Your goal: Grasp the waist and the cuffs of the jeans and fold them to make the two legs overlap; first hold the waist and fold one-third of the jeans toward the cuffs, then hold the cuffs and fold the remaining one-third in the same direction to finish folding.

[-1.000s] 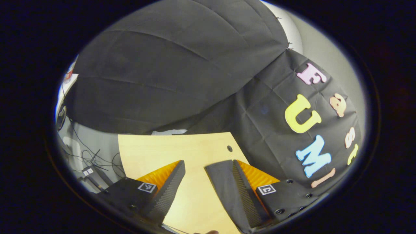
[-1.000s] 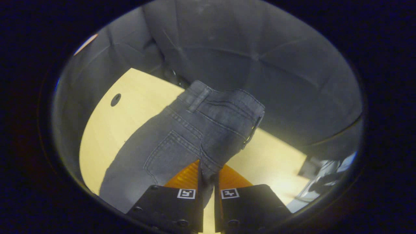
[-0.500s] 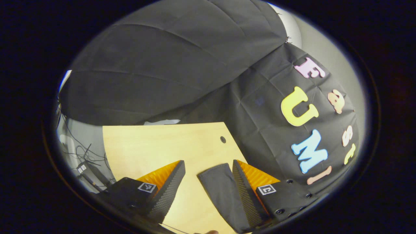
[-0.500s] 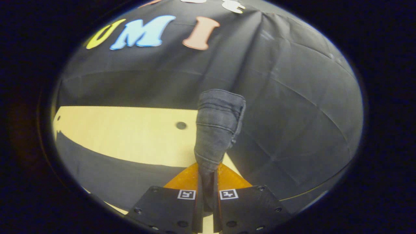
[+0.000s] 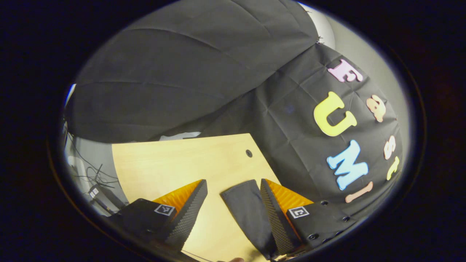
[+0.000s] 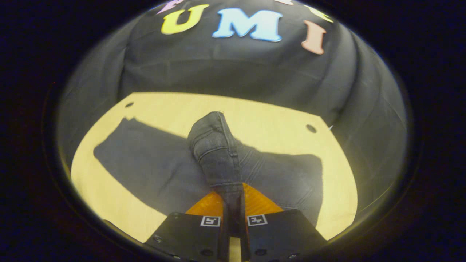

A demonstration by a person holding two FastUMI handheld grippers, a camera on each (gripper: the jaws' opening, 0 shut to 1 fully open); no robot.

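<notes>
Two views show one pair of dark grey denim jeans (image 6: 153, 167) spread across the pale wooden tabletop (image 6: 269, 120).

In the right gripper view, the right gripper (image 6: 233, 196) is clenched on a bunched fold of the waist (image 6: 214, 145), both fingers pressing the denim between them. That fold rises above the tabletop, and it hides the part of the jeans directly behind it. The rest of the jeans lies flat on the tabletop to either side of the fold; the near edge is cut off behind the gripper's body. Which end holds the cuffs cannot be made out with certainty here.

In the left gripper view, the left gripper (image 5: 233, 194) stands spread wide over the tabletop. A narrow strip of dark cloth (image 5: 247, 214) lies on the tabletop against the inner face of one finger (image 5: 271, 214); the other finger (image 5: 189, 214) is apart from it. The strip's lower end is cut off, so what part of the jeans it is cannot be told. A small round hole (image 5: 249, 153) marks the tabletop beyond the strip.
</notes>
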